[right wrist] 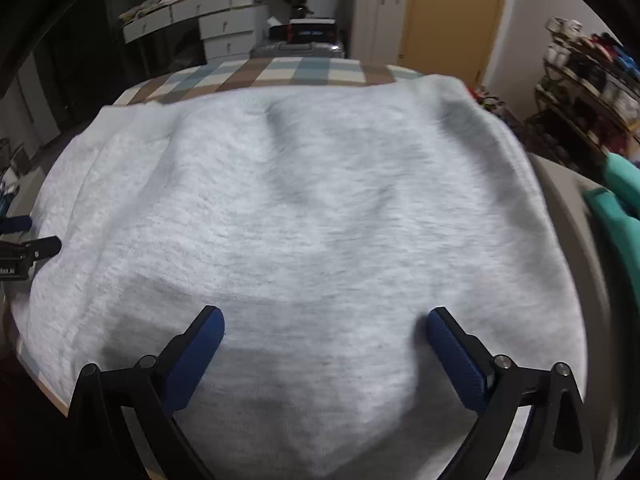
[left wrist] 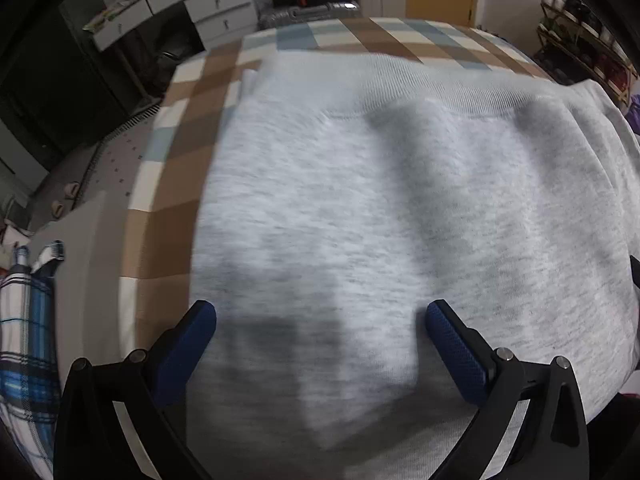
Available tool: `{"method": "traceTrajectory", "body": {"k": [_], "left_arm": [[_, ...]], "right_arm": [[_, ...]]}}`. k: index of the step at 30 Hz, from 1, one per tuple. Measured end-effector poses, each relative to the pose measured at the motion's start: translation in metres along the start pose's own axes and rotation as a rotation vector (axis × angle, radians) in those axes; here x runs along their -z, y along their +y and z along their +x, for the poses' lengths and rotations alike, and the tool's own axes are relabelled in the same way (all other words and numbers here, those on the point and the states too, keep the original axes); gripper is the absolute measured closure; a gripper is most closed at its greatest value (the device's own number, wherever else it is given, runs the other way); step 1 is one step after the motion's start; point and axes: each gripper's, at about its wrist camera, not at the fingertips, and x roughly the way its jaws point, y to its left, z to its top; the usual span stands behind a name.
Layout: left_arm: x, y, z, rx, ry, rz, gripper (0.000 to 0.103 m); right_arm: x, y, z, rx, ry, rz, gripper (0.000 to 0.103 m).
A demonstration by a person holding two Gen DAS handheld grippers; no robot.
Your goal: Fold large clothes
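Note:
A large light-grey sweatshirt [left wrist: 380, 208] lies spread flat on a bed with a brown, blue and cream checked cover [left wrist: 168, 184]. Its ribbed hem is at the far side. My left gripper [left wrist: 320, 316] is open, its blue-padded fingers wide apart just above the garment's near part. My right gripper [right wrist: 326, 320] is also open, hovering over the same sweatshirt [right wrist: 304, 208] nearer its right side. Neither holds any cloth. The left gripper's side [right wrist: 28, 248] shows at the left edge of the right wrist view.
A blue plaid garment [left wrist: 24, 340] lies at the left. A teal garment [right wrist: 620, 200] lies to the right of the bed. White drawers [right wrist: 228, 28], a suitcase, a yellow door [right wrist: 452, 16] and a cluttered rack [right wrist: 588, 92] stand beyond the bed.

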Motion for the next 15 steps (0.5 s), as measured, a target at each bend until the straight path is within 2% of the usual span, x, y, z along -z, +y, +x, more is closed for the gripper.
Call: {"method": "traceTrajectory", "body": {"k": [1,3,5,6,8,9,11,13,15], "left_arm": [[0.001,0.001,-0.007,-0.008,-0.032,0.0,0.001],[0.005,0.001,-0.025,0.027,-0.104,0.002,0.001],[0.009,-0.008,-0.044,0.137,-0.174,0.016,0.001],[0.01,-0.014,-0.047,0.174,-0.182,0.032,0.001],[0.013,-0.037,-0.044,0.21,-0.152,0.111,0.001],[0.014,-0.046,-0.039,0.199,-0.134,0.148,0.001],[0.02,-0.07,-0.023,0.13,-0.086,0.244,0.001],[0.017,-0.073,-0.012,0.112,-0.078,0.253,0.0],[0.012,-0.064,-0.006,0.164,-0.036,0.189,0.0]], "right_arm": [[0.003,-0.002,-0.012,0.017,-0.043,0.014,0.002],[0.008,-0.009,-0.032,0.06,-0.112,0.032,0.002],[0.016,-0.02,-0.046,0.086,-0.14,0.076,0.002],[0.018,-0.026,-0.047,0.076,-0.13,0.097,0.002],[0.022,-0.042,-0.034,0.035,-0.054,0.165,0.002],[0.024,-0.046,-0.026,0.02,-0.017,0.191,0.002],[0.025,-0.05,-0.011,0.01,0.029,0.19,0.0],[0.025,-0.042,-0.005,0.06,0.026,0.125,0.0],[0.022,-0.034,0.0,0.093,0.017,0.081,0.0]]}}
